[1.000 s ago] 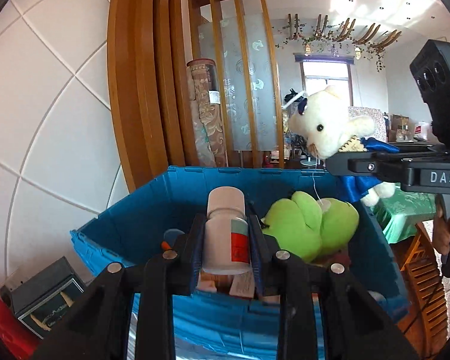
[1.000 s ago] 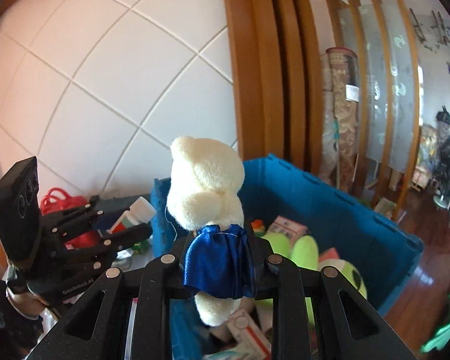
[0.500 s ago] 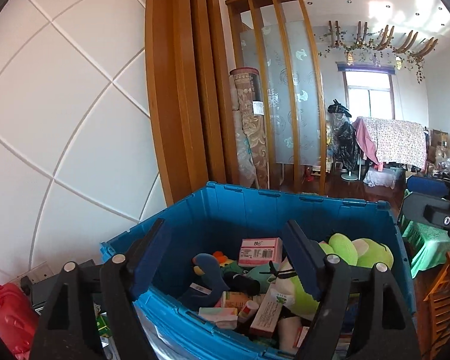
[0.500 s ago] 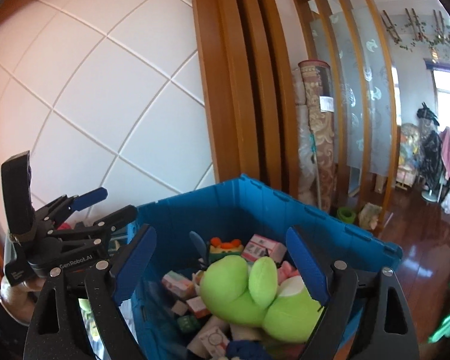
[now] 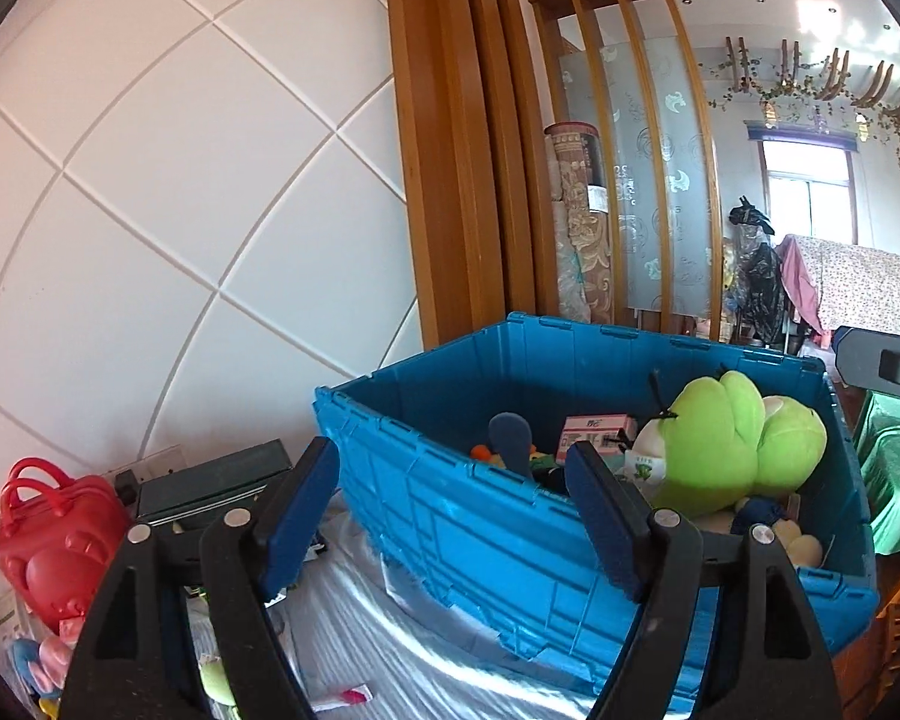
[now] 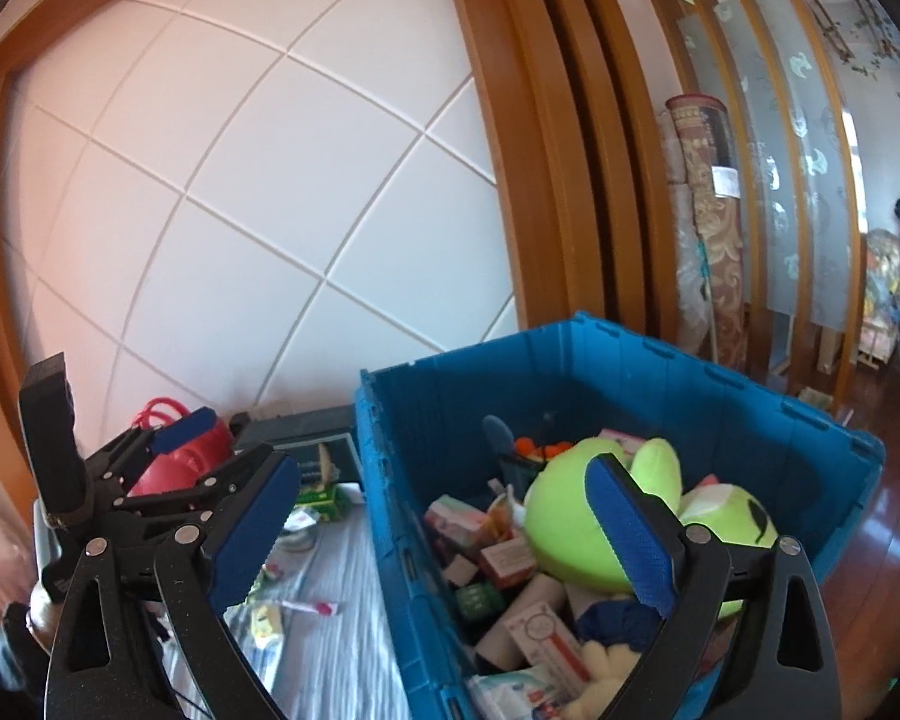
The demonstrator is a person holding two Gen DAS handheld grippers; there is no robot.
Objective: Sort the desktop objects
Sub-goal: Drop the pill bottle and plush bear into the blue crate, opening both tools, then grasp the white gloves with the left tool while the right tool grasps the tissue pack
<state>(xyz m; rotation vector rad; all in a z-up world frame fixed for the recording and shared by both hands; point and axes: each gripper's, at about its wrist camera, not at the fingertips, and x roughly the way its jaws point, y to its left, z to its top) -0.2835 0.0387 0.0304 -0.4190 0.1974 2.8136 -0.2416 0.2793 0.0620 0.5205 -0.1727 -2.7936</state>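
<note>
Now blue bin upright, holding green plush; left gripper wide, empty; right gripper opening, empty.

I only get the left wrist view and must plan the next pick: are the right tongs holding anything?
Observer: No. The right tongs are opening, nothing between them, pointing at the blue bin.
Operator: What lies under the green plush?
Observer: Beside the green plush, small boxes and a cardboard tube.
Operator: Anything on the table by the bin's left wall?
Observer: A green box on the table.
</note>
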